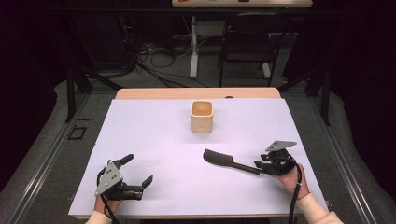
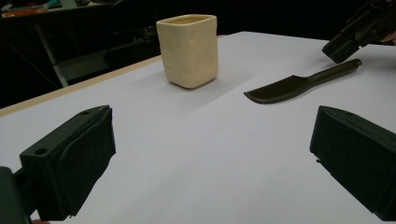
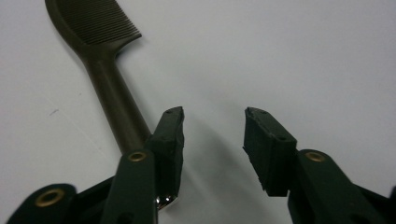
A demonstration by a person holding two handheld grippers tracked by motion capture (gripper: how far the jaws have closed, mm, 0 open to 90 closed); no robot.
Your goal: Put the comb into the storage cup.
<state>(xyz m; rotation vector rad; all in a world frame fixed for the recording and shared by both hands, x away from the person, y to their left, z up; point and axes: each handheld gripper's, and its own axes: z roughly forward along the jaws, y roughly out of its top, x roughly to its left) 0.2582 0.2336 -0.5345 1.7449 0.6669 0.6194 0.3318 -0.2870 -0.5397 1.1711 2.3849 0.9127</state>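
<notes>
Two claws are resting low over a white-covered bench (image 1: 154, 140), each held in one of the person's hands at the near edge. Near the right side, the right claw (image 1: 259, 166) is sitting at the handle end of a dark olive, flat-bladed plastic spatula (image 1: 224, 162), which is lying flat on the bench with its ribbed blade pointing left and slightly far. In the right gripper view the right claw (image 3: 213, 140) is standing released: its jaws are parted with bare white bench between them, and the spatula (image 3: 105, 70) handle is running under the outer side of one jaw rather than between the two, so nothing is being gripped. Whether that jaw is touching the handle is hard to tell. On the near left, the left claw (image 1: 140, 170) is also standing released, its jaws spread wide over bare bench and grasping nothing; in the left gripper view the left claw (image 2: 212, 149) is looking across the bench toward the spatula (image 2: 299, 84). A cream-coloured, square-sided ceramic cup (image 1: 201, 116) is standing upright near the far middle of the bench, well apart from both claws and from the spatula; in the left gripper view the cup (image 2: 188, 51) is showing faint round dimples on its walls.
</notes>
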